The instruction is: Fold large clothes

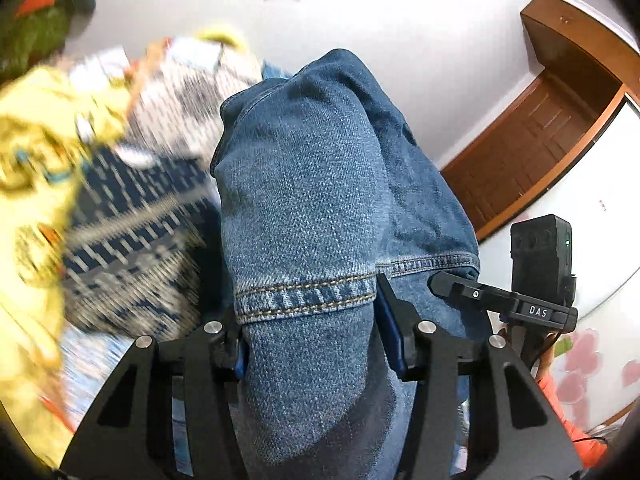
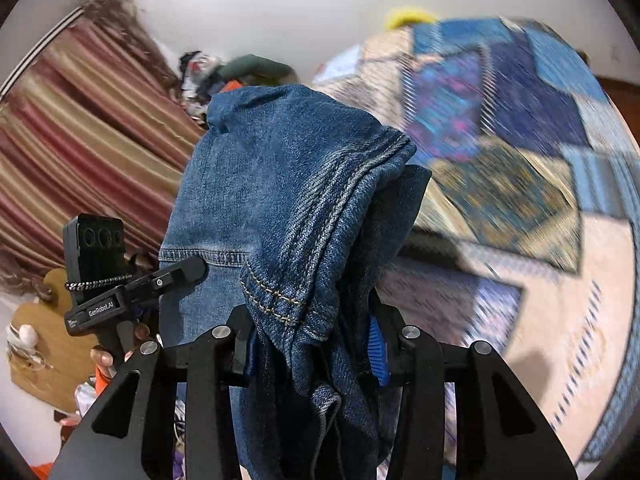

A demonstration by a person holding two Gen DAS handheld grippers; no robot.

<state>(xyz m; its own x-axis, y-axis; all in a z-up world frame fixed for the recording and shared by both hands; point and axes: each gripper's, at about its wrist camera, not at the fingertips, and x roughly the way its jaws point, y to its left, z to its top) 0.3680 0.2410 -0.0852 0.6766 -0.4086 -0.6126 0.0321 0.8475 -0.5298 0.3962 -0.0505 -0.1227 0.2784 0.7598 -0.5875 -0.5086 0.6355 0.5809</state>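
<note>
Both the left tool [image 1: 308, 332] and right tool [image 2: 312, 344] are gripping the jeans [image 1: 312, 184], bunched and draping ahead of the fingers above the patterned bed [image 2: 520, 208], so folding is looking barely begun.

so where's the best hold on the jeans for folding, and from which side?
Grip the stitched hem, coming in edge-on from the open end: it is the thick, doubled band. Both grippers, left and right, hold the jeans near hems, with denim draped over the fingers.
</note>
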